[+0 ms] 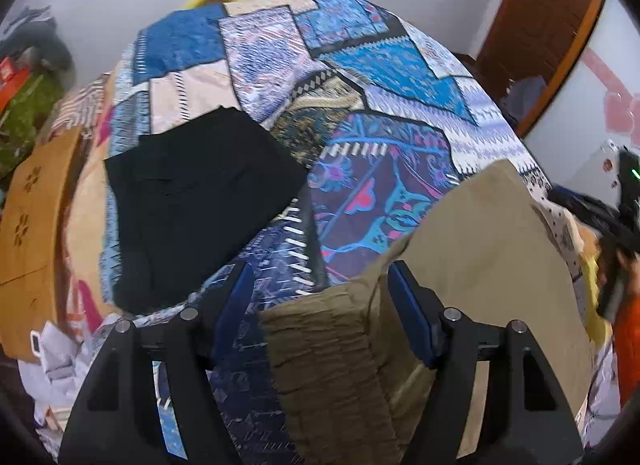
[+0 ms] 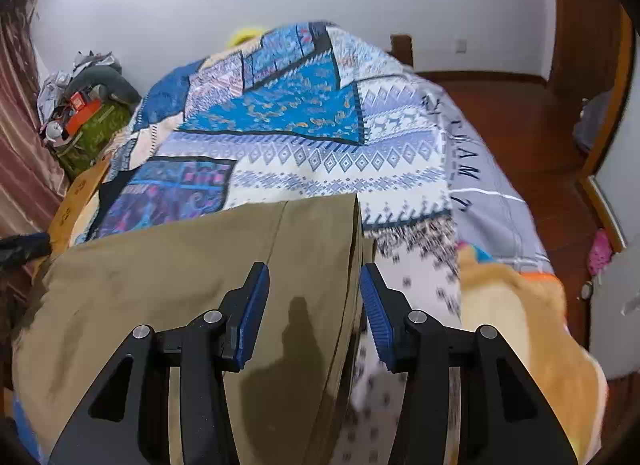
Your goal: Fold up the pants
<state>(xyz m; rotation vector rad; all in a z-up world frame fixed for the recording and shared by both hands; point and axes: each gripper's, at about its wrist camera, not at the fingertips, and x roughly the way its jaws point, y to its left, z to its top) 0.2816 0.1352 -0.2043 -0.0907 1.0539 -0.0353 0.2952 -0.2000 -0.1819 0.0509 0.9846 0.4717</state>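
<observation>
Khaki pants (image 1: pixel 476 249) lie folded on the patterned bedspread (image 1: pixel 360 77); their ruched waistband (image 1: pixel 332 349) is at the near end in the left wrist view. My left gripper (image 1: pixel 320 285) is open, its jaws either side of the waistband edge, not pinching it. In the right wrist view the pants (image 2: pixel 180 277) lie flat with their folded leg ends at the right. My right gripper (image 2: pixel 314 285) is open above that right edge, jaws straddling it.
A folded black garment (image 1: pixel 192 193) lies on the bed to the left of the khaki pants. A cardboard box (image 1: pixel 32 225) stands at the bed's left side. An orange plush (image 2: pixel 532 317) lies at the right. Wooden floor (image 2: pixel 520 113) beyond.
</observation>
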